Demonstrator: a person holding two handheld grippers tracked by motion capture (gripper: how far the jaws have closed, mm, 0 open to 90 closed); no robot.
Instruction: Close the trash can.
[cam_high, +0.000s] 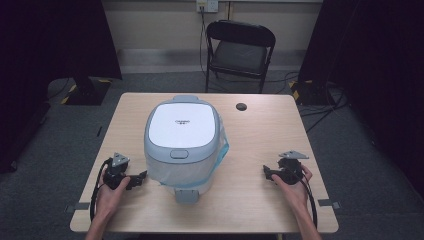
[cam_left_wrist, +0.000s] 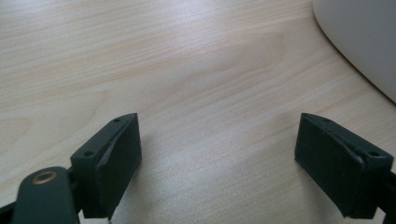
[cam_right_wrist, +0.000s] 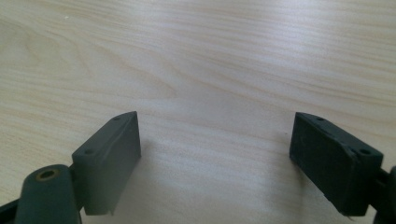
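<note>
Left gripper (cam_high: 141, 178) sits low on the table (cam_high: 260, 150), its jaws spread wide with nothing but bare wood between them. Matte black blocky pads, screw holes along their tops. In the left gripper view (cam_left_wrist: 218, 154) pale, fine-grained wood runs between the jaws, and a smooth white curved wall swells in at the upper right: that's the rice cooker (cam_left_wrist: 364, 42), close ahead and off to one side of the jaws. Right gripper (cam_high: 268, 174) is just as wide open, holding nothing; its own view (cam_right_wrist: 215, 154) gives plain grained tabletop.

From above, the rice cooker (cam_high: 182, 140) stands between the two grippers, much nearer the left one, apart from both. Rounded grey-white body, glossy white lid closed, a grey latch button at its near edge, clear film with blue edging clinging round the body. Beyond the right gripper, a small dark round grommet (cam_high: 241, 106) in the wood. Past the table's far edge, a black folding chair (cam_high: 239, 52).
</note>
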